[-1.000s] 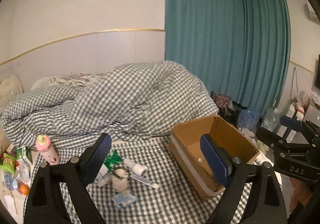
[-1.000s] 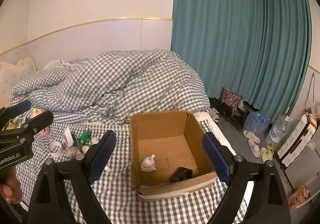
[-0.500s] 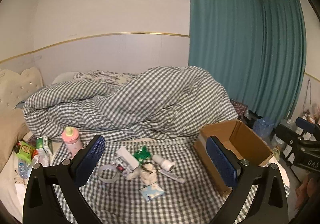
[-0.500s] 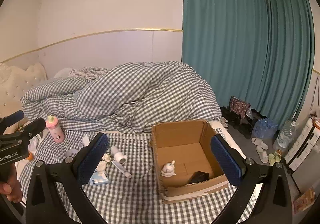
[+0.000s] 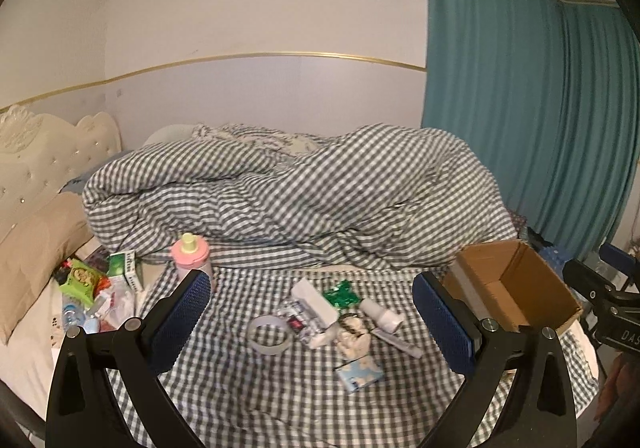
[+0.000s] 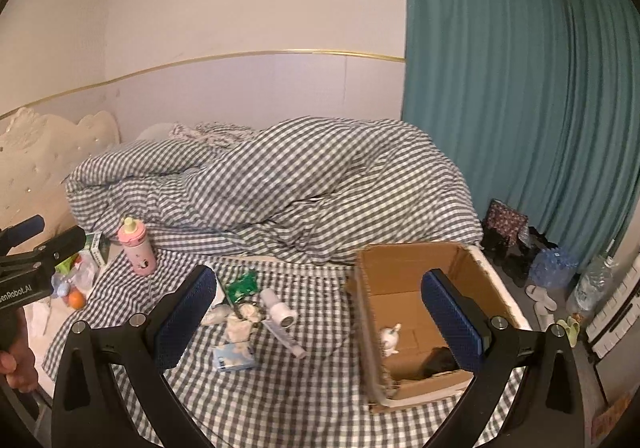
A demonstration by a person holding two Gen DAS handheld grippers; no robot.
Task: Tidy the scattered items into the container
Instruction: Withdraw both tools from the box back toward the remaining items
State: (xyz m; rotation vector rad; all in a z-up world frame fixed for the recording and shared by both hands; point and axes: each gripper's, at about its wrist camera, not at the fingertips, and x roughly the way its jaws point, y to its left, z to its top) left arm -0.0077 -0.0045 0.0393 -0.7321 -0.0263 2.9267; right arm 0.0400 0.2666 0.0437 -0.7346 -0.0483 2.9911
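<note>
An open cardboard box (image 6: pixel 416 268) stands on the checked bed at the right, with a small white figurine (image 6: pixel 389 338) and a dark object (image 6: pixel 440 361) inside; it also shows in the left wrist view (image 5: pixel 516 280). Scattered items lie to its left: a tape ring (image 5: pixel 269 334), a green packet (image 5: pixel 341 294), a white bottle (image 5: pixel 380 314), a tube (image 6: pixel 285 338), a blue tissue pack (image 5: pixel 359 371), a pink bottle (image 5: pixel 191 254). My left gripper (image 5: pixel 312 324) is open and empty above the items. My right gripper (image 6: pixel 320 322) is open and empty between items and box.
A bunched checked duvet (image 5: pixel 300 192) fills the back of the bed. Snack packets and small boxes (image 5: pixel 96 280) lie by the pillow at the left. Shoes and water bottles (image 6: pixel 548 280) sit on the floor by the teal curtain at the right.
Both grippers have pulled back and swung left, so the box has shifted right in both views and more of the scattered items shows. Both stay open.
</note>
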